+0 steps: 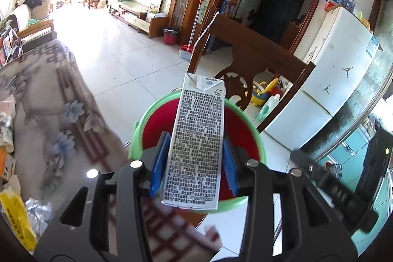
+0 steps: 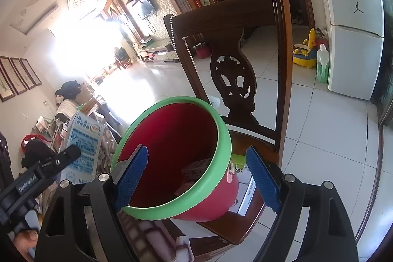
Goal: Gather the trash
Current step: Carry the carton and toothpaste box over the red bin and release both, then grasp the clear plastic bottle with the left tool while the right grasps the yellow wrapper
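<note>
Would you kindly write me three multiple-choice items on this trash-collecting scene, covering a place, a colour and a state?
1. Where is the milk carton?
A. lying on the floor
B. held over the bin's mouth
C. standing on the fridge

2. What colour is the rim of the bin?
A. green
B. yellow
C. black

3. How do the jaws of the right gripper stand?
A. shut on the carton
B. shut on a bottle
C. open, either side of the bin's rim

Answers:
1 B, the left gripper clamps the carton with the red interior behind it.
2 A, a green band rings the red bin.
3 C, the blue pads stand wide apart with nothing clamped.
</note>
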`<control>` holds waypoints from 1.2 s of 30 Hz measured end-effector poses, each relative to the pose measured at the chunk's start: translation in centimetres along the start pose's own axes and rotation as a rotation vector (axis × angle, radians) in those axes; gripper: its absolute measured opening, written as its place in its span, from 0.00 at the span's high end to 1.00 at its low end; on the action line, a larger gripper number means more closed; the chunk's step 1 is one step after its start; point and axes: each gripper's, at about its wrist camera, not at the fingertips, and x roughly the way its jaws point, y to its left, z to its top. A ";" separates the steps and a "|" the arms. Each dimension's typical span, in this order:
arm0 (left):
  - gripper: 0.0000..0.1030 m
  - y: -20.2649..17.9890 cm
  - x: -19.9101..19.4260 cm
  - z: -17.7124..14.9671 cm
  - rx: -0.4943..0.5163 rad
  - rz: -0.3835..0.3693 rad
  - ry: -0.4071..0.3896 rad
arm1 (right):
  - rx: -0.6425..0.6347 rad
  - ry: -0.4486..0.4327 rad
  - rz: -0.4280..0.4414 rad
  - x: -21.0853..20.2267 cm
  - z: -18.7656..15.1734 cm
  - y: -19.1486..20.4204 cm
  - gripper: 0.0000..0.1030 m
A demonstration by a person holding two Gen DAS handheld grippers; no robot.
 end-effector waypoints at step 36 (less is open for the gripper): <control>0.26 26.2 -19.0 -15.9 -0.351 0.460 0.050 | -0.350 0.241 0.219 1.1 -9.2 18.4 0.16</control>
